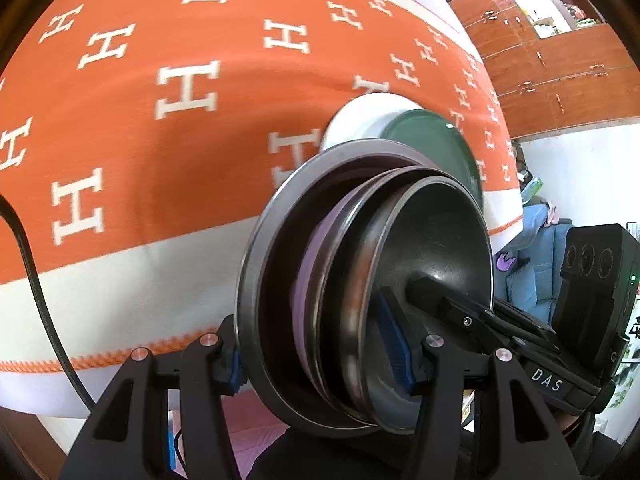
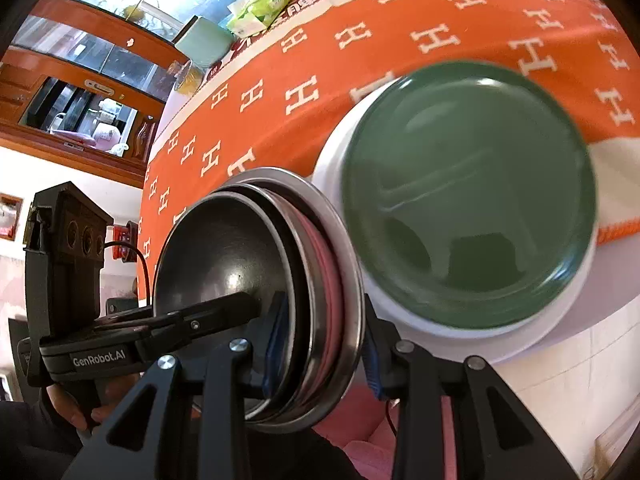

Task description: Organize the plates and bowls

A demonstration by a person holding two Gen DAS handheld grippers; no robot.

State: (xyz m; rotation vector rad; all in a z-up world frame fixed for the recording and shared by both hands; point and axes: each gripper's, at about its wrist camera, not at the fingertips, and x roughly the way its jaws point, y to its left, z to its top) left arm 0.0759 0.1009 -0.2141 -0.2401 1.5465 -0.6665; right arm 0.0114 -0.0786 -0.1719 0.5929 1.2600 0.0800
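I hold a nested stack of metal bowls [image 1: 360,280] on edge, tipped almost upright, above the near edge of a table covered in an orange cloth [image 1: 180,92] patterned with white letter H shapes. A pink layer shows between the metal rims.

My left gripper [image 1: 320,360] is clamped across the stack's rims, one blue-padded finger on each side. My right gripper [image 2: 320,344] is clamped across the same stack from the other side, again with the rims pinched between its pads. Each gripper appears in the other's camera, reaching into the innermost bowl.

Just beyond the stack, near the table's edge, a green plate [image 2: 468,196] rests on a white plate [image 2: 440,332]. In the right wrist view it looks blurred.

The risks, as I judge them: the bowls sit loosely inside each other, so on edge an inner one could slide out and drop. Two grips on one stack can fight; uneven motion could twist the rims free. Lowering carelessly could knock the plates off the table edge.
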